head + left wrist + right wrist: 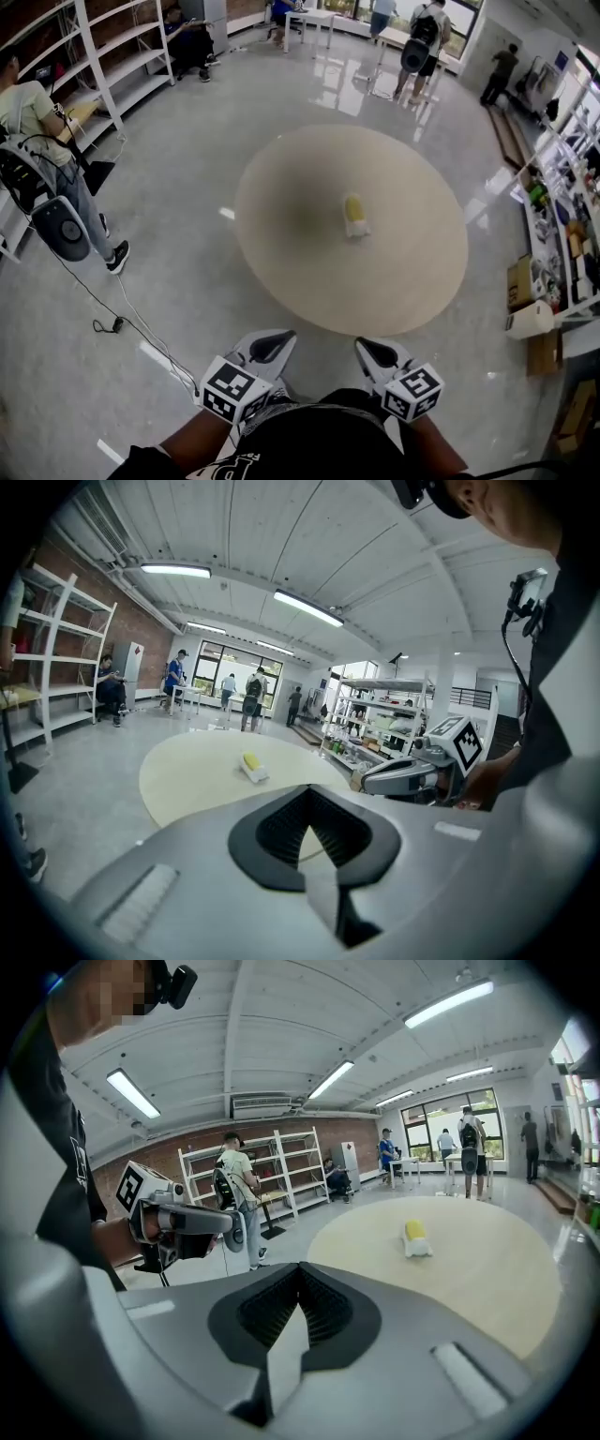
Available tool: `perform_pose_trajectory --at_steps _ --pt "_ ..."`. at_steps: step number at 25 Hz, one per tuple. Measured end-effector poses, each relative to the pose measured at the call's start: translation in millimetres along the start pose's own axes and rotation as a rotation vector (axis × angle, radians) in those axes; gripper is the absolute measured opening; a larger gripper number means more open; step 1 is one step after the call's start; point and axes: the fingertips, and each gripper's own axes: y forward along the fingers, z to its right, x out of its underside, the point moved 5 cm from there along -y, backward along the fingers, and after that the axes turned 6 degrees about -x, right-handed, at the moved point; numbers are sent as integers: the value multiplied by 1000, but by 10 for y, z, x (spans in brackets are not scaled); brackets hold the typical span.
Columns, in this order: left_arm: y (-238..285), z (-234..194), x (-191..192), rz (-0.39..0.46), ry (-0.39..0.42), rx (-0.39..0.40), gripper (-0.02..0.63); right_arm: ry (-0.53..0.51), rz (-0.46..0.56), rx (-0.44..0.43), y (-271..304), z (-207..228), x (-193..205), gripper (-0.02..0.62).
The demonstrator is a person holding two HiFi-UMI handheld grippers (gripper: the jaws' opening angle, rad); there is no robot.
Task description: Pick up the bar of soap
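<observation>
- Bar of soap (354, 215): yellow on top, white underneath. Lies flat nr the middle of the round table (281, 244), a bit right of centre in head view. Nothing else on the tabletop.
- Left gripper (270, 345): held low, close to the person's body, short of the table's near edge. Jaws together, nothing between them; own view shows the pads meeting at the tip (309, 841).
- Right gripper (373, 351): same height, just beside the left one, also off the table. Jaws together, empty (298, 1321).
- Soap vs grippers: well apart from both. It sits ahead of them across the near half of the table, slightly nearer the right gripper's line.
- Left gripper view: soap (251, 764) ahead and left of the jaws, w/ the right gripper (412, 772) off to the side.
- Right gripper view: soap (415, 1237) ahead and right of the jaws.
- No contact w/ soap or table by either gripper.
- Bkgd: person w/ backpack gear (37, 159) stands at left by white shelves (112, 56); cable (122, 314) on the floor.
</observation>
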Motion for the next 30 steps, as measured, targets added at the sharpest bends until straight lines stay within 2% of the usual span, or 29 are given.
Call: perform_pose_trajectory --at_steps 6,11,18,22,26,30 --pt "264 -202 -84 -9 -22 16 8 -22 -43 7 269 369 -143 5" --pt "508 -643 -245 -13 -34 -33 8 -40 -42 -10 748 776 -425 5" --pt "1169 -613 -457 -18 -10 -72 8 -54 -80 28 962 1822 -424 48" --pt "1603 -682 -588 -18 7 -86 8 -53 -113 114 1202 2599 -426 99" --pt "1574 -1016 -770 -33 -27 -116 8 -20 -156 170 1780 3058 -585 128" --pt "1540 -1243 -754 -77 -62 -193 8 -22 -189 189 2314 3546 -728 167"
